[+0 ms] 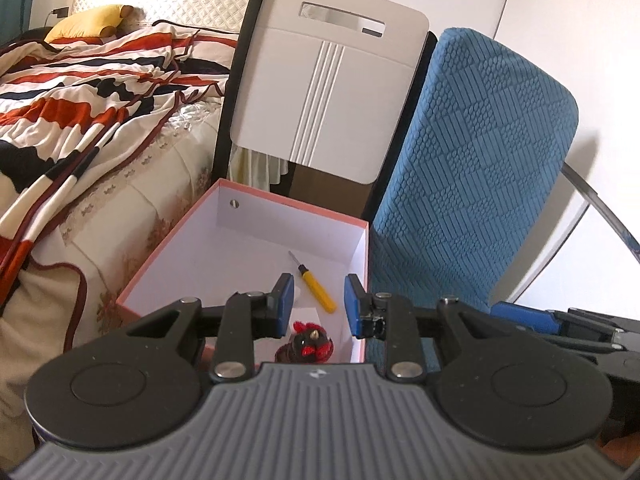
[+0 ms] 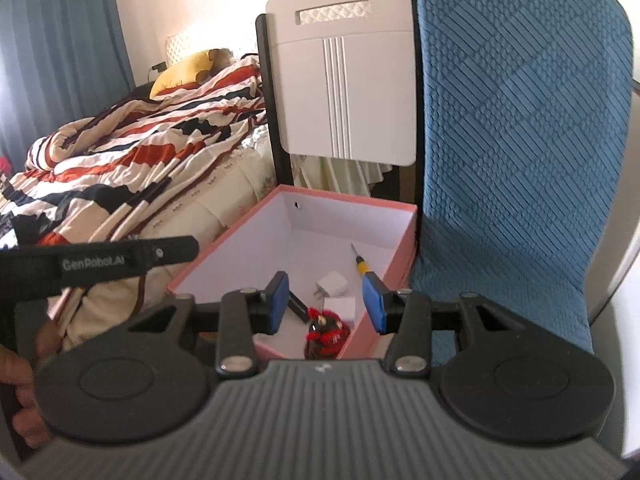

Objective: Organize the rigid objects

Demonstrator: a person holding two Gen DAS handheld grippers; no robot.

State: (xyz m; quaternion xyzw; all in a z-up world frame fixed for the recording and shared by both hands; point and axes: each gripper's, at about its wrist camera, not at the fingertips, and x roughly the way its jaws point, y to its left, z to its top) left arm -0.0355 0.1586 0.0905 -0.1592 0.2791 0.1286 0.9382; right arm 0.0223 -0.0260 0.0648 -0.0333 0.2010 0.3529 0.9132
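An open pink box (image 1: 168,248) with a white inside stands between a bed and a blue chair. In it lie a yellow-handled screwdriver (image 1: 316,286) and a black and red toy figure (image 1: 308,342). My left gripper (image 1: 319,292) hovers over the box's near end, its blue pads apart with nothing between them. The right wrist view shows the same box (image 2: 224,240) with the screwdriver (image 2: 362,266), a white charger plug (image 2: 332,284), a small white block (image 2: 340,306) and the toy (image 2: 326,330). My right gripper (image 2: 325,284) is over the box too, jaws apart and empty.
A bed with a striped blanket (image 1: 80,92) runs along the left. A white folding chair back (image 1: 332,80) stands behind the box, and a blue textured chair back (image 1: 480,160) rises on its right. A hand (image 2: 20,380) holds the left gripper.
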